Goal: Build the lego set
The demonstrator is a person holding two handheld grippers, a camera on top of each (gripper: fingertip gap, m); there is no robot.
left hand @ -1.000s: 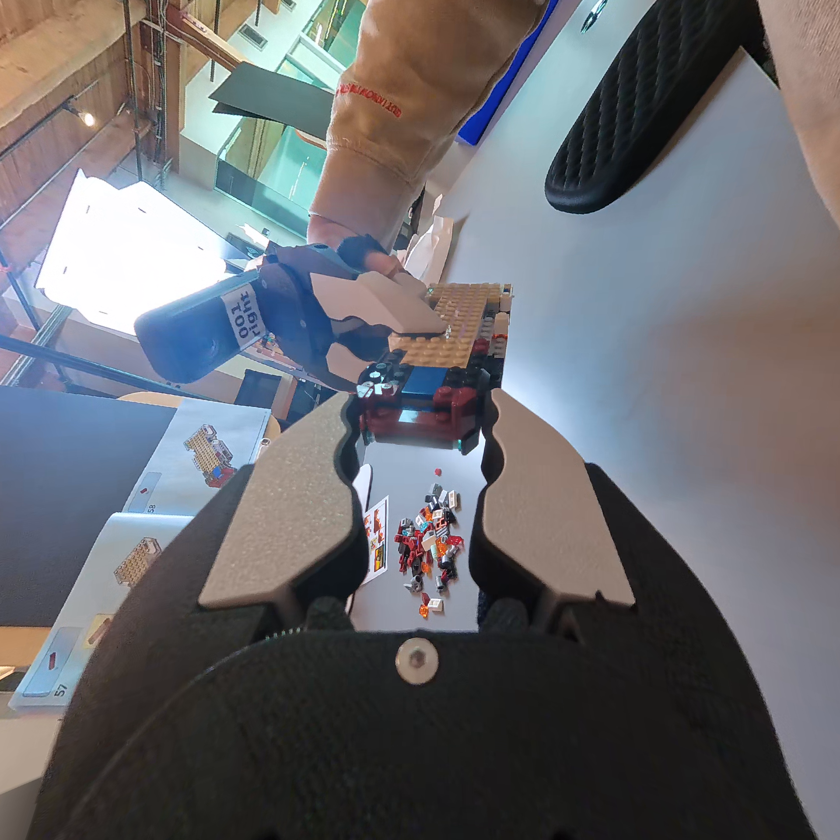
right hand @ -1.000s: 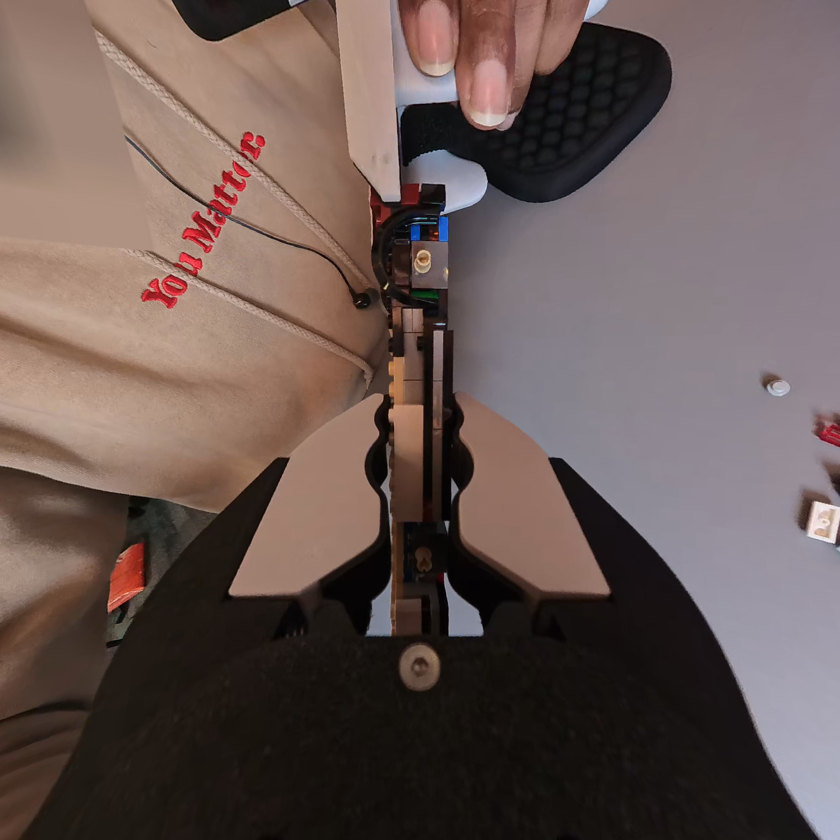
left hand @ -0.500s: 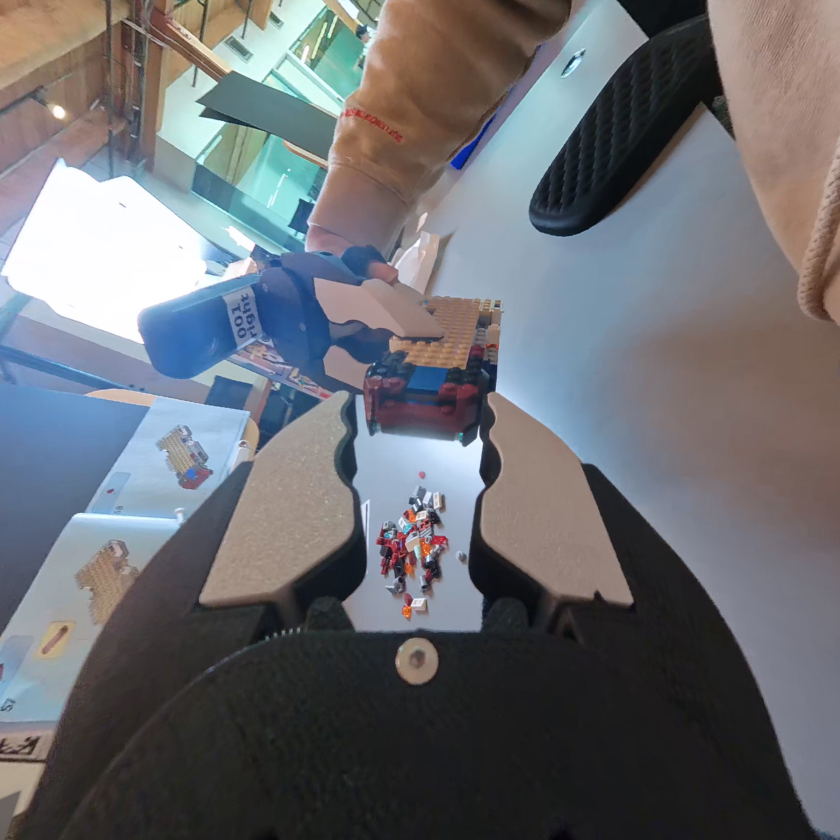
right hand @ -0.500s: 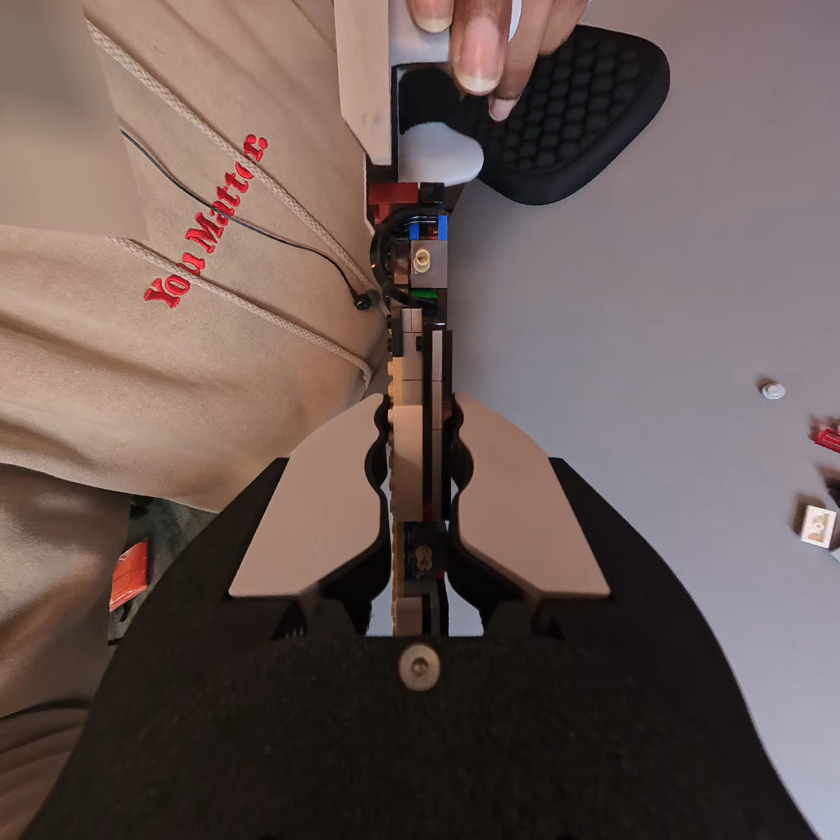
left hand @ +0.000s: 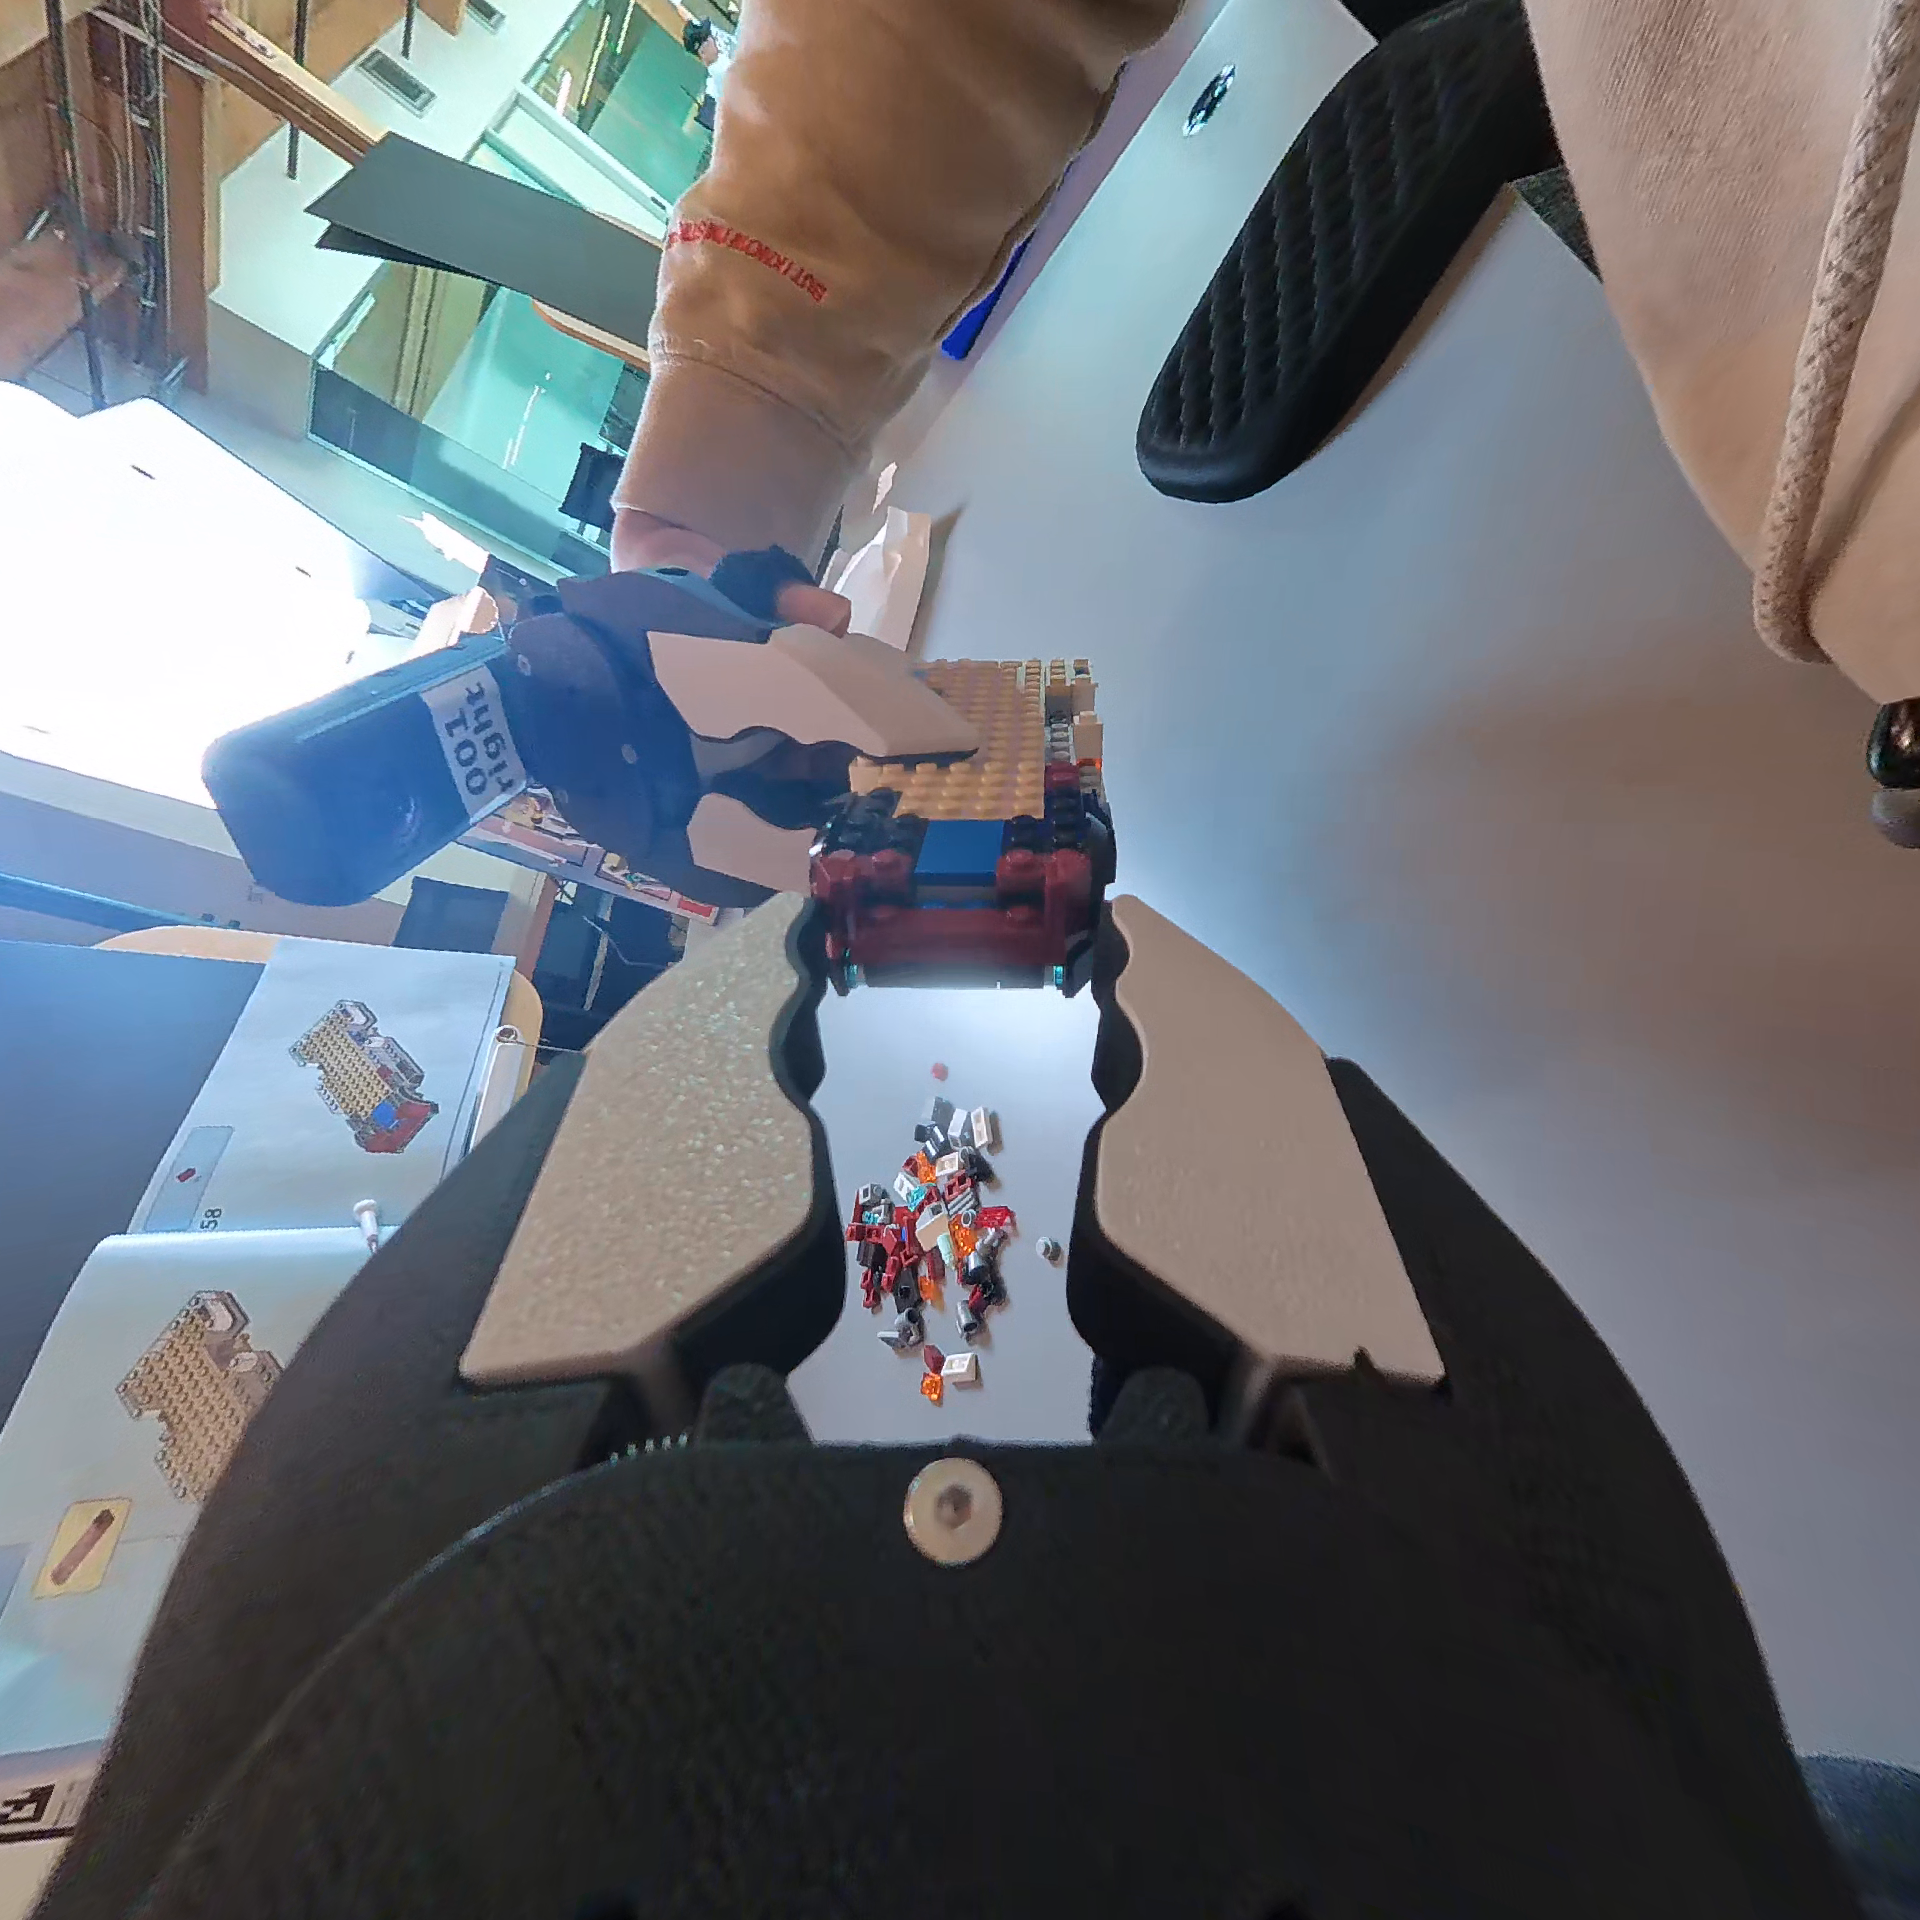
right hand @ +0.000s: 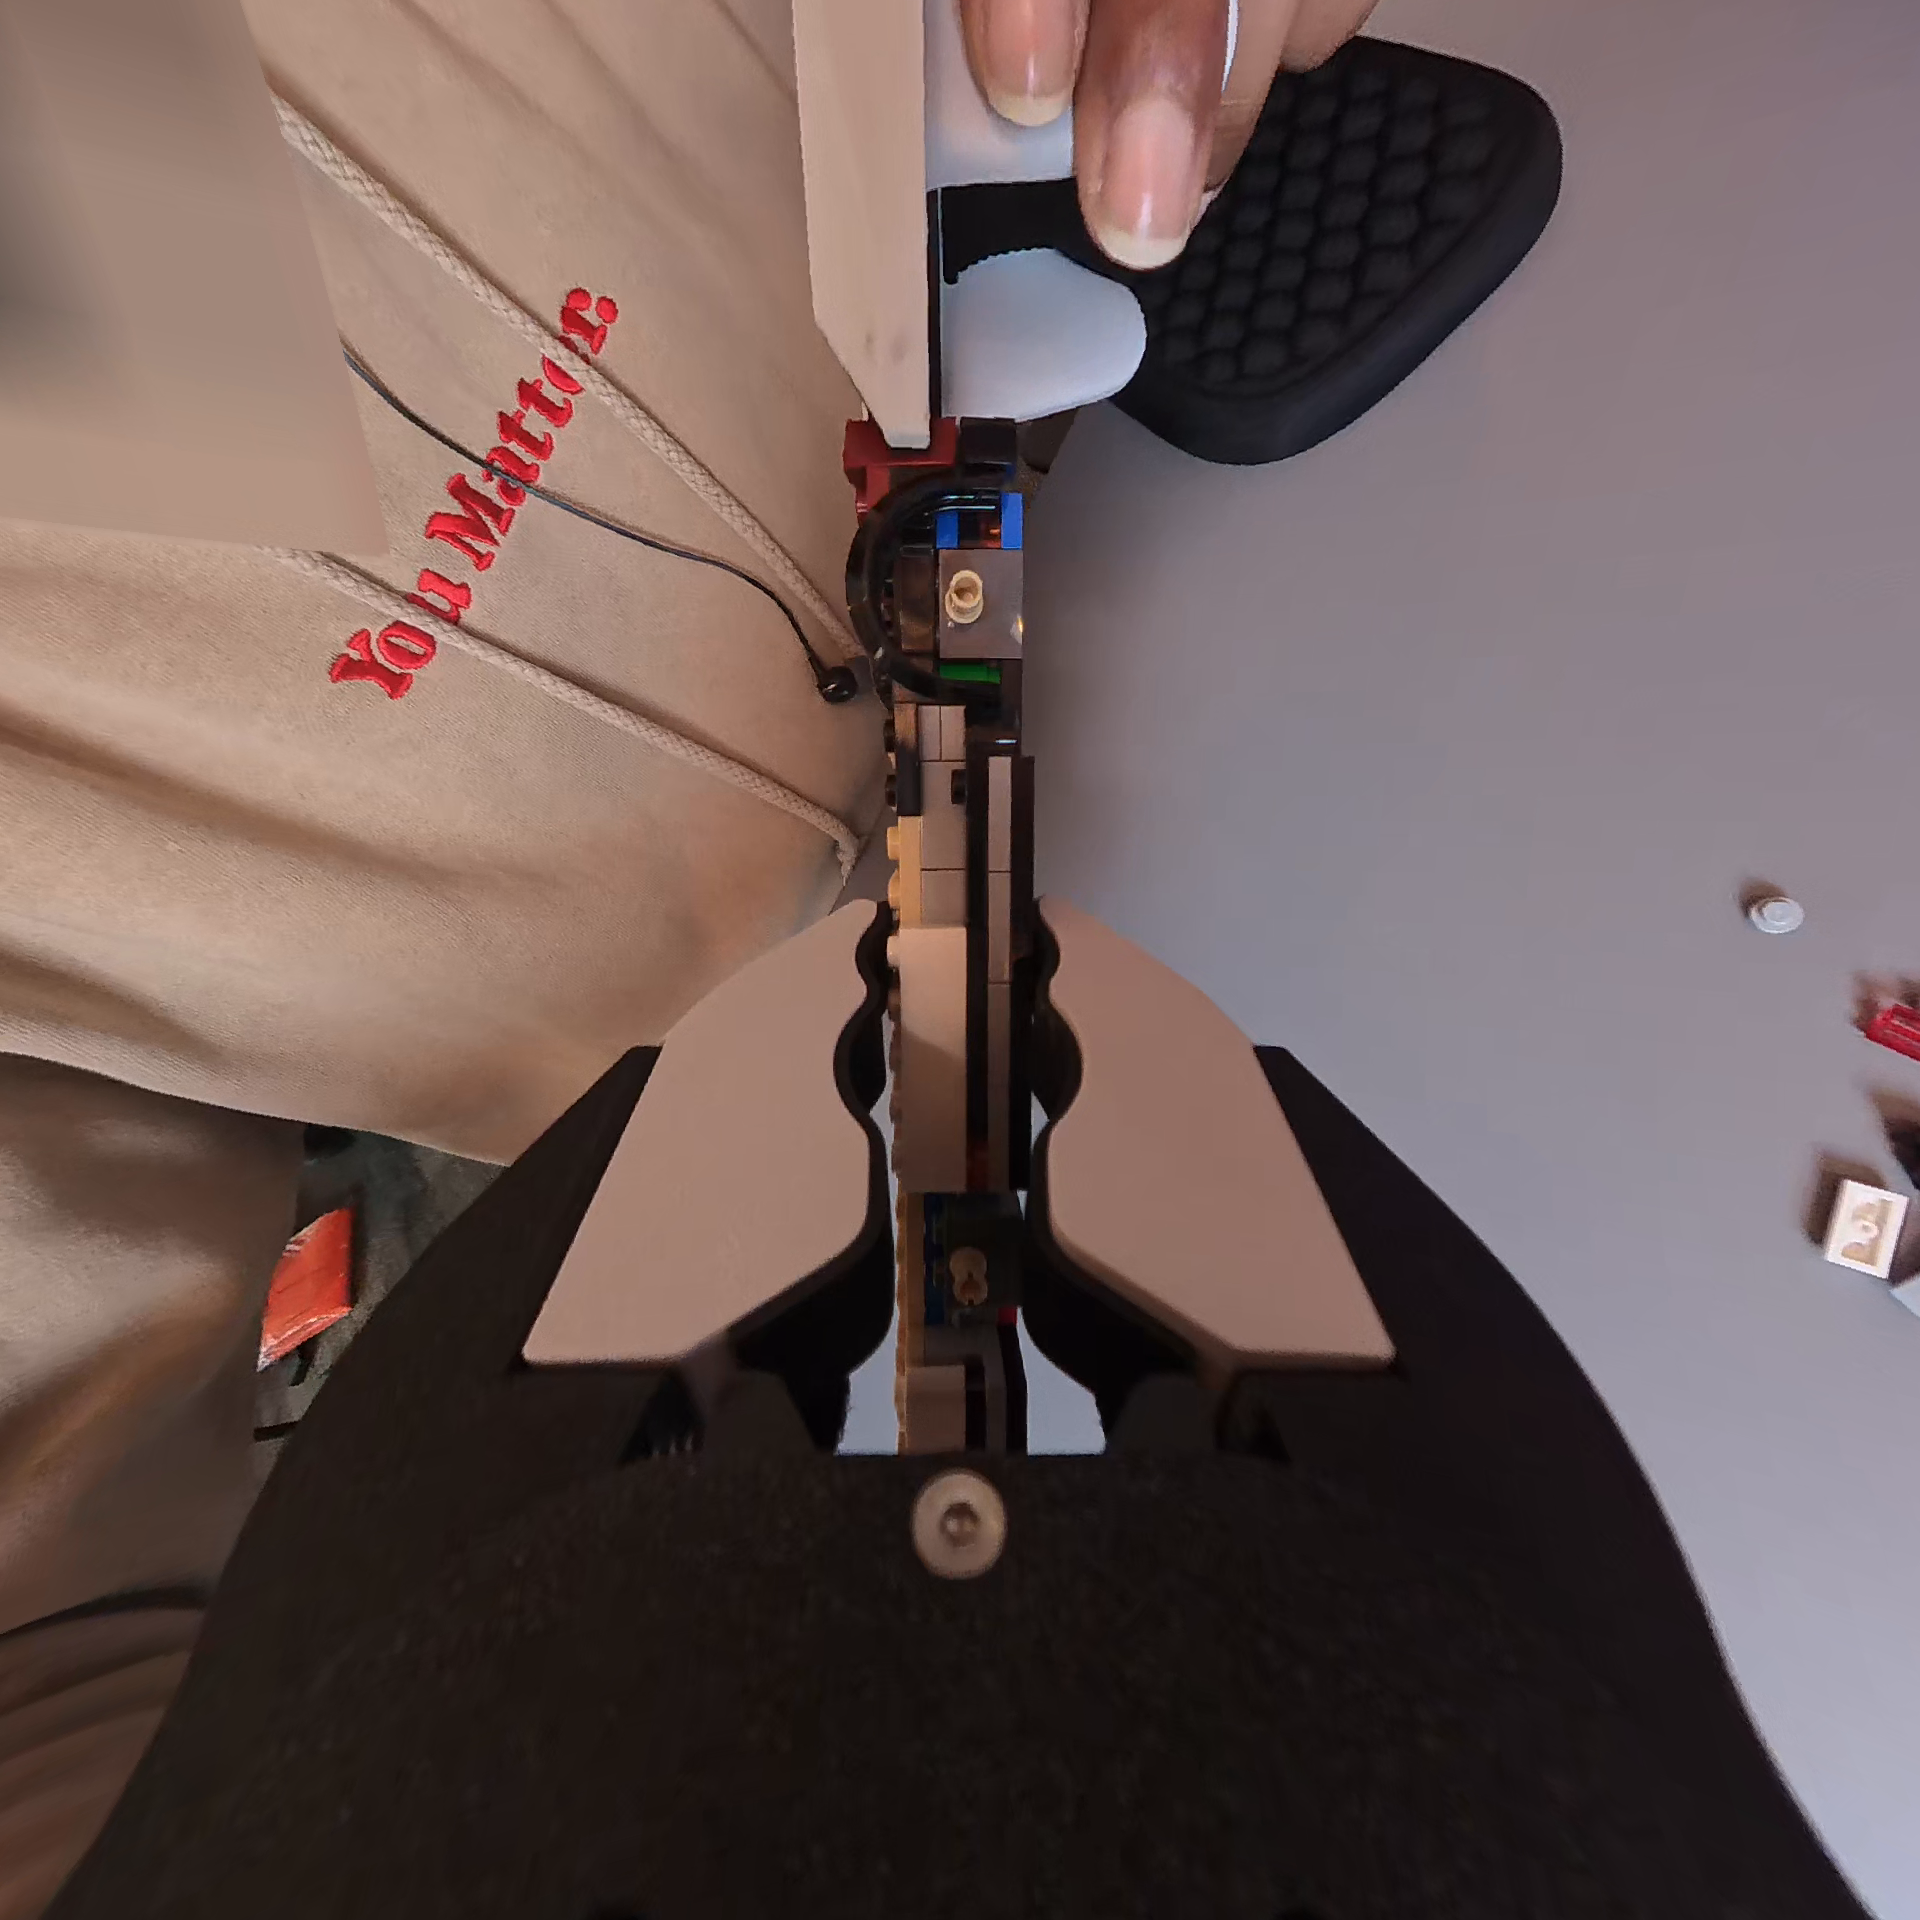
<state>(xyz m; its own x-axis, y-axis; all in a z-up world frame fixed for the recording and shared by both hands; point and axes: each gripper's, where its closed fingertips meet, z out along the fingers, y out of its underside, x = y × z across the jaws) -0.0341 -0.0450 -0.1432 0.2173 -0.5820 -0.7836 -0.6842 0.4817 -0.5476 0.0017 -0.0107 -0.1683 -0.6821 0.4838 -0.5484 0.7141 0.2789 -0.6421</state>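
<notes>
My right gripper [right hand: 956, 914] is shut on a brick-built model [right hand: 956, 831], a flat slab seen edge-on, and holds it above the grey table [right hand: 1455, 727]. The left wrist view shows the model's tan studded top [left hand: 977, 748] and its dark red and blue end [left hand: 956, 904], with the right gripper [left hand: 831, 769] clamping it from the left. My left gripper [left hand: 956, 935] is open. Its fingertips stand on either side of the dark red end, very close to it. In the right wrist view one left finger [right hand: 873, 260] reaches the model's far end.
A pile of small loose bricks [left hand: 935, 1226] lies on the table [left hand: 1455, 935] below the left gripper. An open instruction booklet [left hand: 332, 1091] lies to the left. A black dimpled pad [left hand: 1330, 270] sits at the far edge. The person's beige sweatshirt [right hand: 312, 831] is close by.
My left gripper has moved up to the model's dark red end and its jaws have narrowed a little around it. The right gripper keeps its hold on the model unchanged.
</notes>
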